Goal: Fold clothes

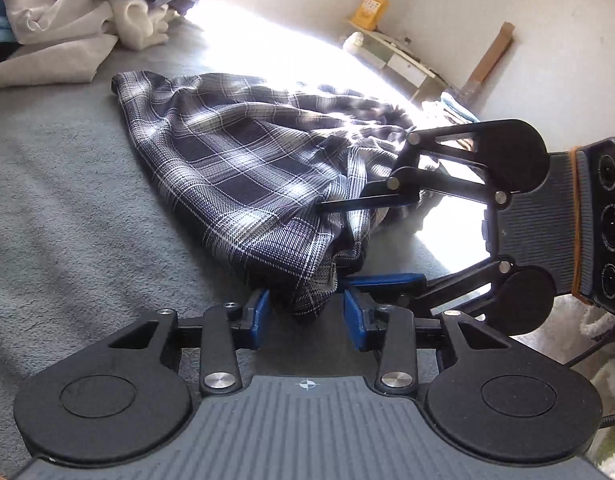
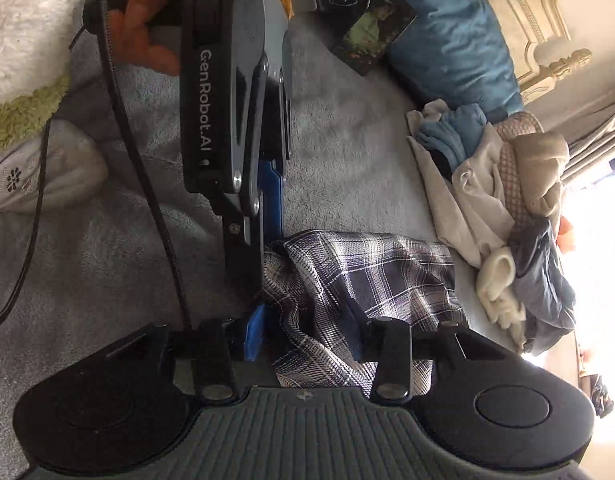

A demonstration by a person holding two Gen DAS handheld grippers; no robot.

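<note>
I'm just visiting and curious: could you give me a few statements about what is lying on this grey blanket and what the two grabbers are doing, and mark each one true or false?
1. The plaid cloth lies crumpled on the grey blanket. True.
2. A corner of the cloth sits between the fingers of the left gripper. True.
3. The cloth is bright red. False: it is dark blue and white plaid.
4. The right gripper is far from the cloth. False: cloth lies between its fingers.
5. A pile of other clothes lies nearby. True.
6. The cloth is neatly folded. False: it is bunched and wrinkled.
</note>
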